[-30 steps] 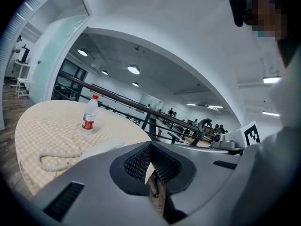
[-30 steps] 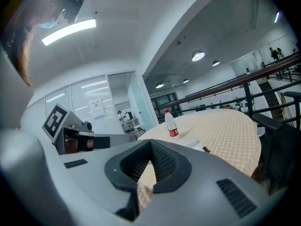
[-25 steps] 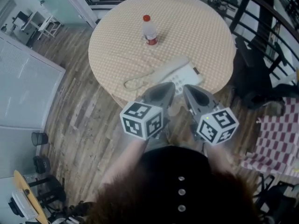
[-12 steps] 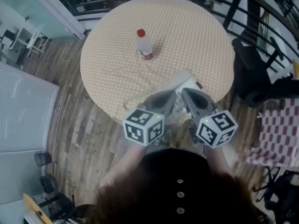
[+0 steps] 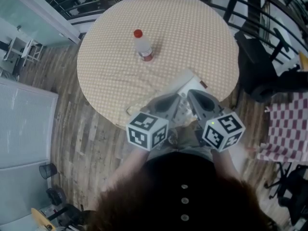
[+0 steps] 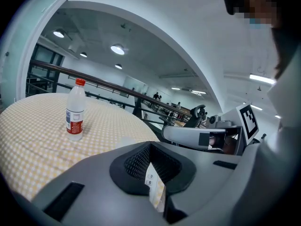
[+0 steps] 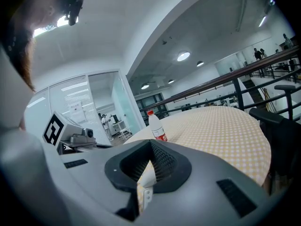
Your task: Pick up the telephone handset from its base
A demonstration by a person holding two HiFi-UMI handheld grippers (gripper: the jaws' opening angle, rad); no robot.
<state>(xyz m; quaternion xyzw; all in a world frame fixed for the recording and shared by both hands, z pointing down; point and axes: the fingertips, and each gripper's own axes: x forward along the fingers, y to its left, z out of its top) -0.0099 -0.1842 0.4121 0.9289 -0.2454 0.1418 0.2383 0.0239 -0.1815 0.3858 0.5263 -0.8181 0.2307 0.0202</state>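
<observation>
A white telephone (image 5: 190, 84) lies near the front edge of the round checked table (image 5: 192, 28), its handset on the base, mostly hidden behind my grippers. My left gripper (image 5: 175, 98) and right gripper (image 5: 192, 95) hover side by side just above the phone's near end, both shut with nothing held. In the left gripper view my left gripper (image 6: 150, 147) shows only a sliver of the phone's keypad (image 6: 154, 187) through its jaw slit. The right gripper (image 7: 151, 146) shows the same white phone (image 7: 145, 185) below its closed jaws.
A clear plastic bottle (image 5: 142, 46) with a red cap stands upright beyond the phone, toward the table's middle. A dark chair (image 5: 255, 64) stands at the table's right, with a red checked cloth (image 5: 288, 129) further right. A railing runs behind the table.
Both grippers have moved forward over the table's near edge and now cover more of the phone and its cord. Their jaws stayed shut.
</observation>
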